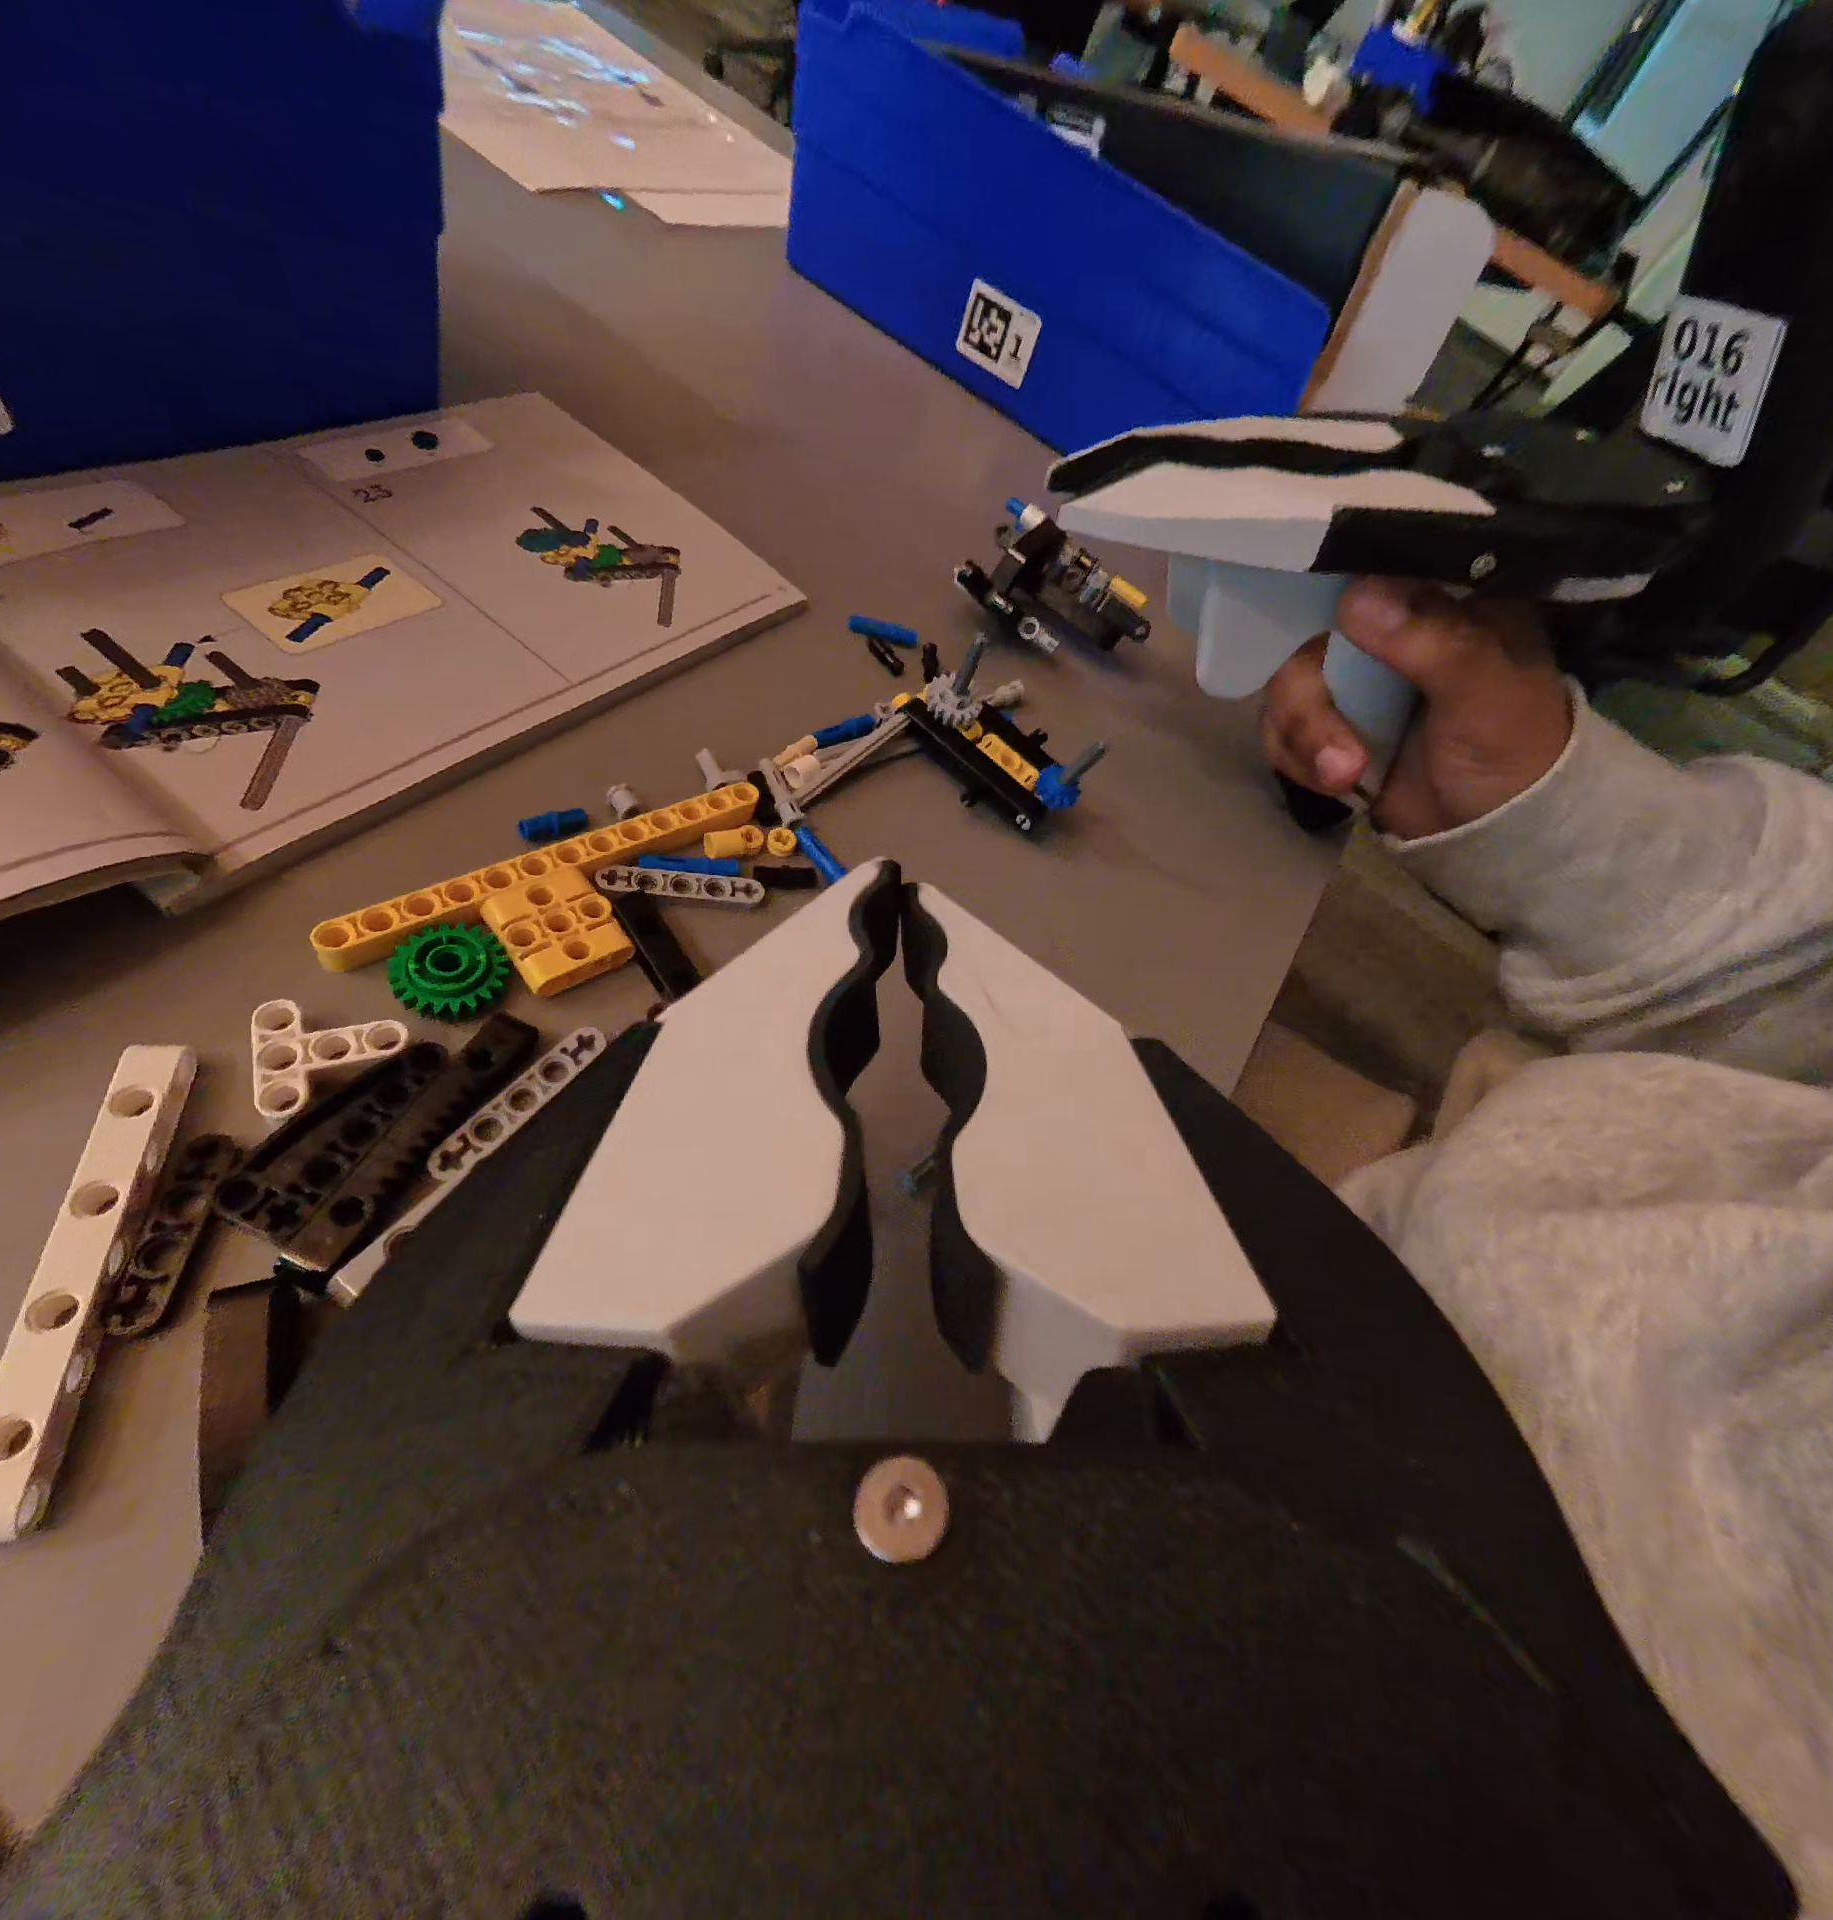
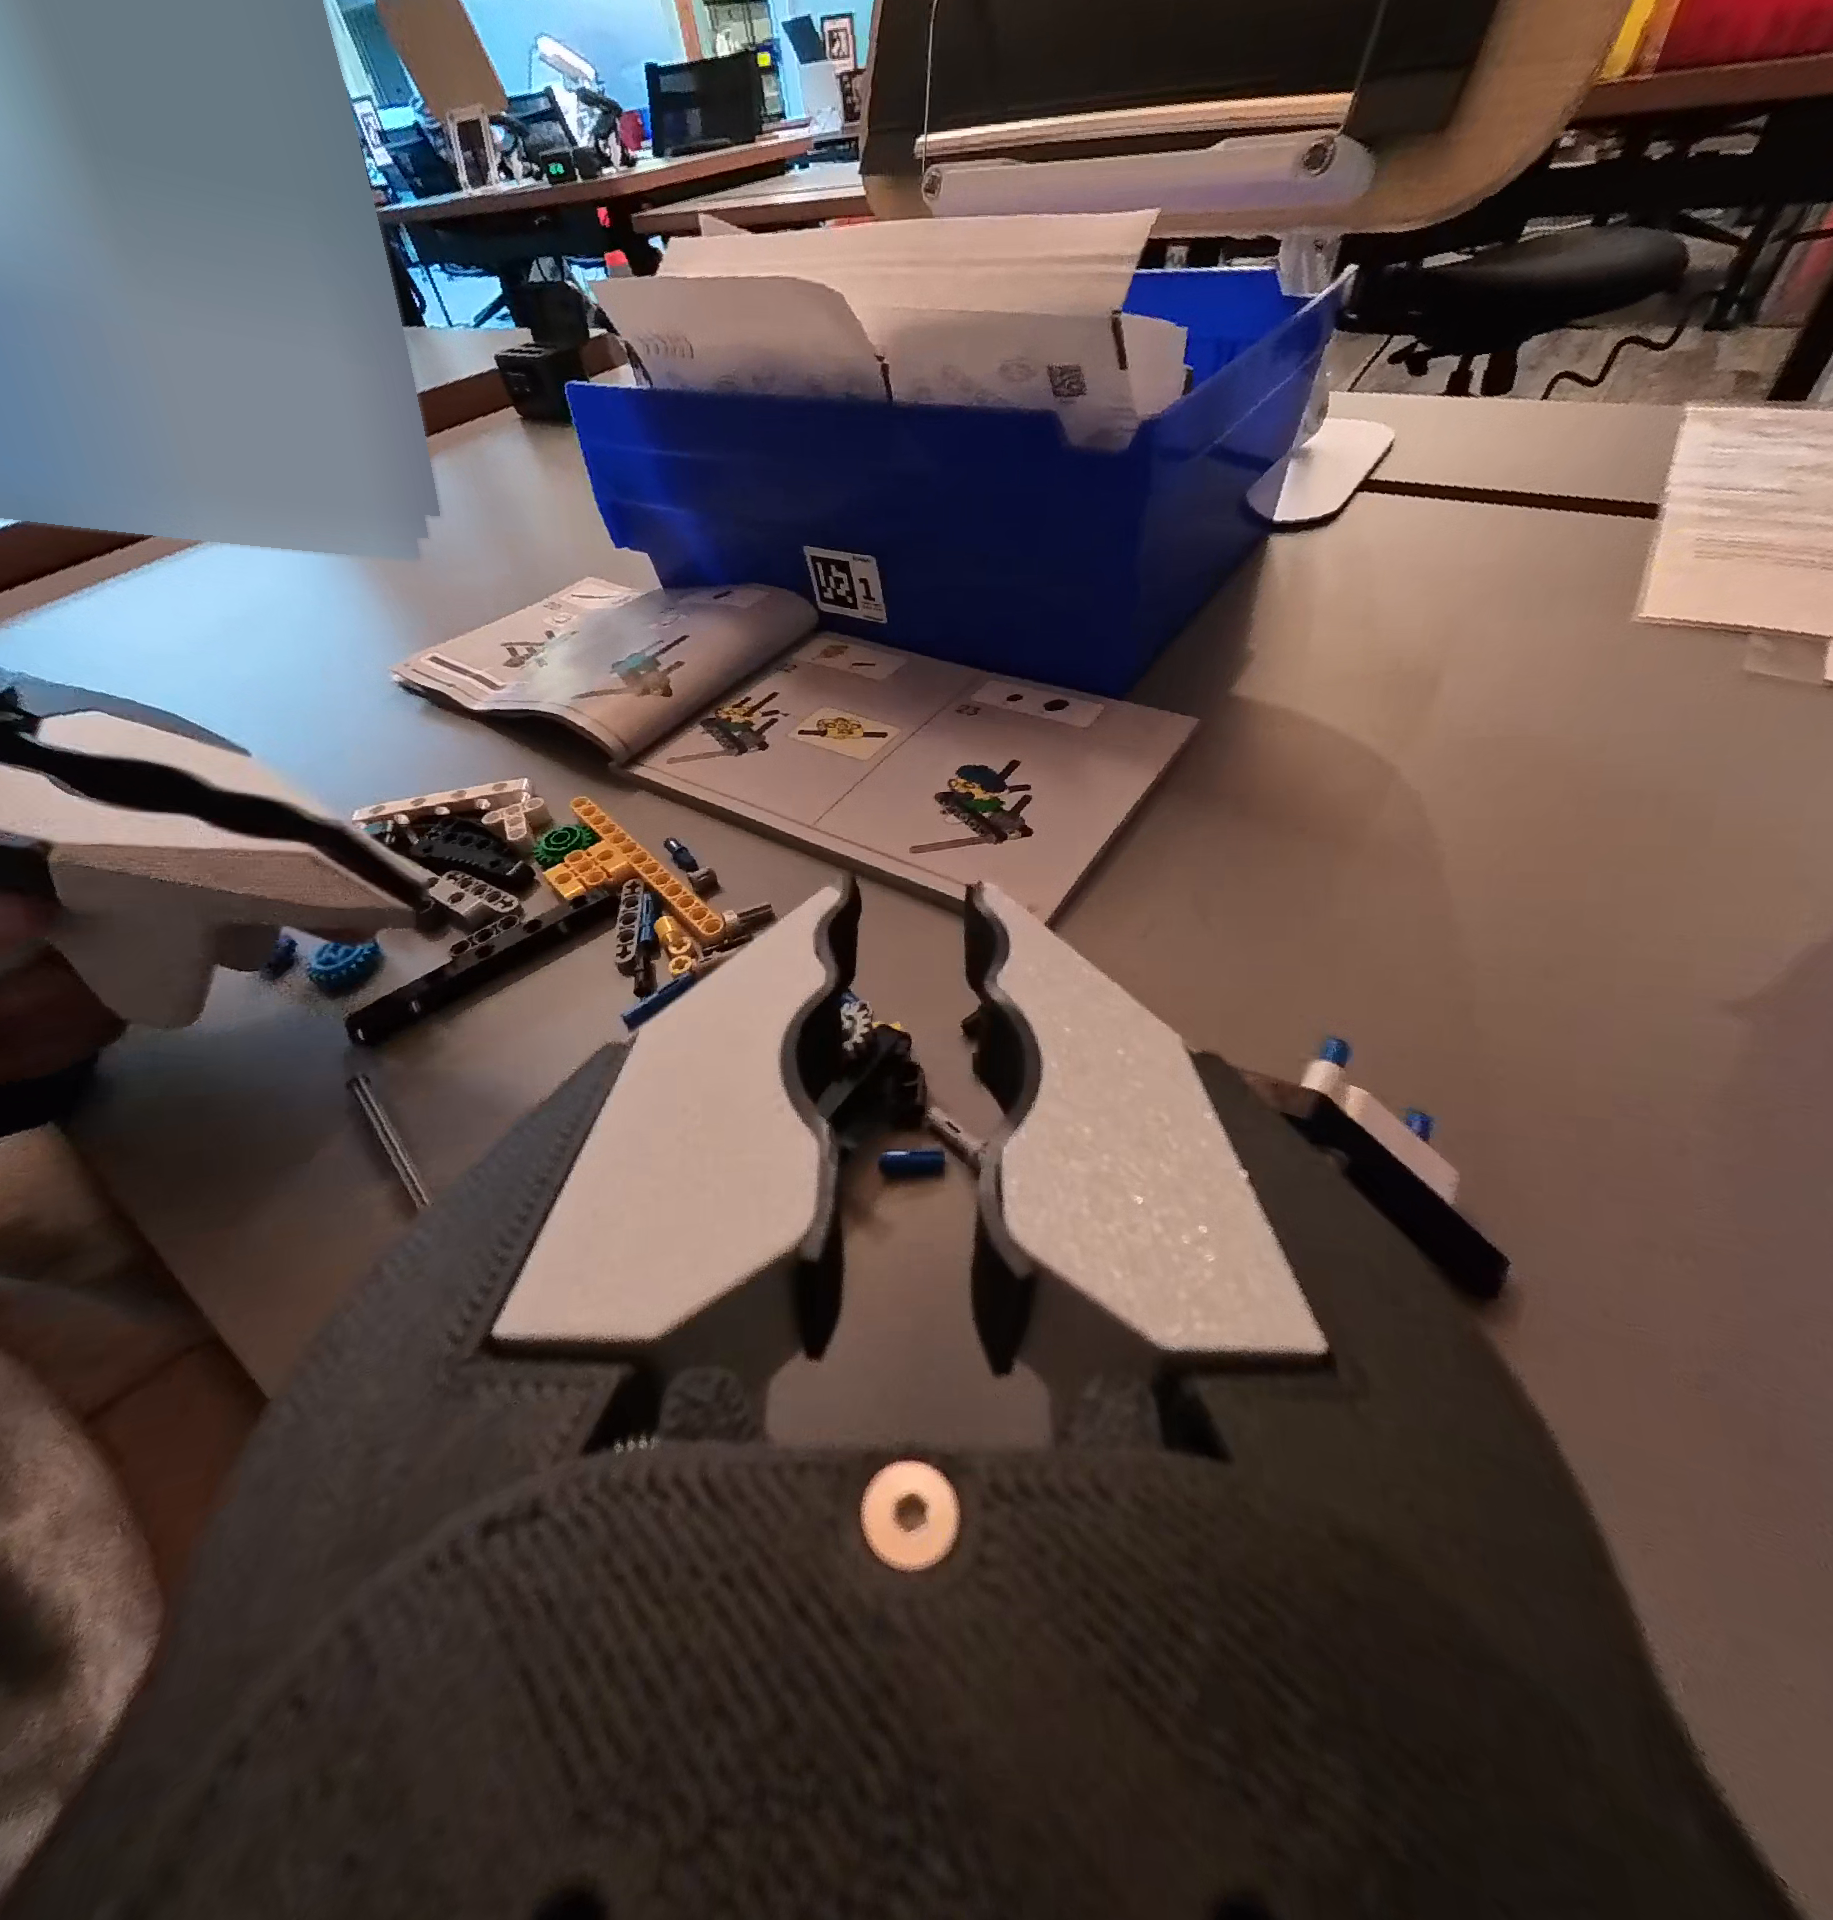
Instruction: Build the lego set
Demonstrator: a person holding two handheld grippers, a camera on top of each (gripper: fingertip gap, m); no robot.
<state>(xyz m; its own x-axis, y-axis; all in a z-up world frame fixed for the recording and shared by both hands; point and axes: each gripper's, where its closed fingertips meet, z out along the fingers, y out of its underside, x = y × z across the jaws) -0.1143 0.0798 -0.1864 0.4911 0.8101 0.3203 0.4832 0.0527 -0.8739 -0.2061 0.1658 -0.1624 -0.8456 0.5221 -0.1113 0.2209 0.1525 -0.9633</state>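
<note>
Seen from the right wrist view: bin (image 2: 995,499) sits at the back of the worktop (image 2: 1411,831), papers standing in it. Open instruction booklet (image 2: 891,758) lies flat just in front of the bin. Loose parts pile (image 2: 579,883) is left of the booklet's near corner. Partial assembly (image 2: 876,1060) lies nearer, in front of the booklet. Second sub-assembly (image 2: 1390,1153) is off to the right, near edge. Sheets of paper (image 2: 1774,520) far right.

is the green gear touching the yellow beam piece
Touching. In the left wrist view the green gear lies on the table with its teeth overlapping the edge of the yellow beam, no table showing between them.
</note>
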